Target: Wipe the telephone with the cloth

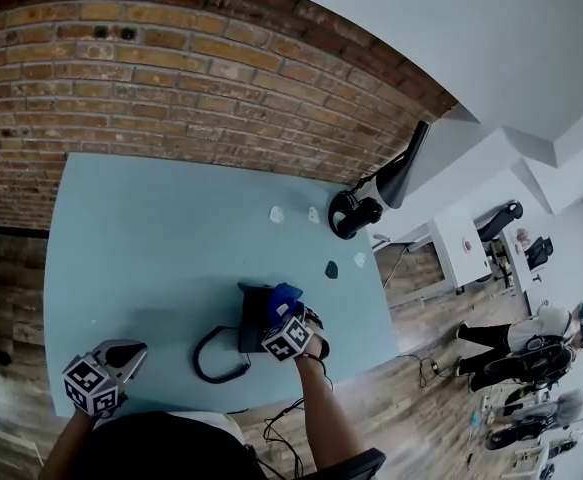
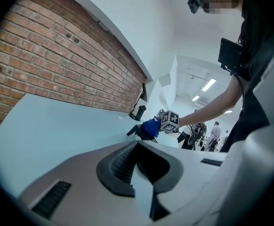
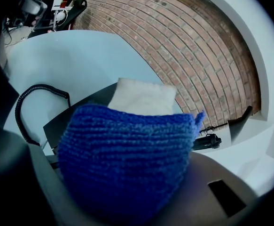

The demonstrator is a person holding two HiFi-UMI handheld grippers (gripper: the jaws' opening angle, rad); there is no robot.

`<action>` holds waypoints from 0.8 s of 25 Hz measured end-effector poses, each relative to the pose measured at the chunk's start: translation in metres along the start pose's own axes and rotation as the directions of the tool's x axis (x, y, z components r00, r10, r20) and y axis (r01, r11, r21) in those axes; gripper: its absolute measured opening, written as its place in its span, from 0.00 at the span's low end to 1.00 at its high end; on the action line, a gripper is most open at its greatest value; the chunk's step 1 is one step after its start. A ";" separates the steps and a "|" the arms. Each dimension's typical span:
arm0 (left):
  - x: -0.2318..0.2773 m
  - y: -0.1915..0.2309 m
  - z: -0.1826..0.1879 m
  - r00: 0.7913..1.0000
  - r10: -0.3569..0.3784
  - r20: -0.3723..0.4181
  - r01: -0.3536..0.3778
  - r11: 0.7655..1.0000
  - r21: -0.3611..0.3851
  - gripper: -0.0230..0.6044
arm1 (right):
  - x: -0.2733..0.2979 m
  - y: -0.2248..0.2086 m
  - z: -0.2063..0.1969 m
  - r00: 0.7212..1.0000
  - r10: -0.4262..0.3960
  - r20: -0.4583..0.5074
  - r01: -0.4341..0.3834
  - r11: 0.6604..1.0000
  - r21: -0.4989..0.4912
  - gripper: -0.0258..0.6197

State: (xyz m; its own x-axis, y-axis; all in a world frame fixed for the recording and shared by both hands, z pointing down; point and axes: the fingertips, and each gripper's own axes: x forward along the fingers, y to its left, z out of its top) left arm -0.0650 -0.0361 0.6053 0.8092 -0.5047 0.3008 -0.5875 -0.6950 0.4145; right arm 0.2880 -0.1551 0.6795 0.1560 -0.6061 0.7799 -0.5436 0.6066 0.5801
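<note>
Wiping is in hand: the right tongs (image 1: 284,313) pinch the cloth (image 3: 127,159) against the telephone (image 1: 251,328). The left tongs (image 2: 141,182) hang spread and empty. Next likely calls for strokes across the telephone.

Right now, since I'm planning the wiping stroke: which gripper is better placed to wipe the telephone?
Right. The right gripper holds the blue cloth right at the telephone; the left gripper is empty, off near the table edge on the person's left.
</note>
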 end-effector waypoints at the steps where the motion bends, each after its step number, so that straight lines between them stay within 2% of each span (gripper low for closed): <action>1: -0.001 0.001 -0.001 1.000 -0.001 -0.004 0.001 1.000 0.002 0.08 | -0.001 0.003 0.001 1.000 -0.001 0.004 0.001 1.000 0.002 0.17; 20: -0.003 -0.001 -0.011 1.000 -0.016 -0.018 0.016 1.000 0.010 0.08 | -0.006 0.029 -0.007 1.000 0.028 0.009 -0.028 0.998 0.054 0.17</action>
State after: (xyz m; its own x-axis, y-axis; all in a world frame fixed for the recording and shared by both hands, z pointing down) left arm -0.0673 -0.0283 0.6132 0.8185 -0.4842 0.3091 -0.5742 -0.7082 0.4109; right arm 0.2772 -0.1307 0.6931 0.1335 -0.5935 0.7937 -0.5919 0.5946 0.5442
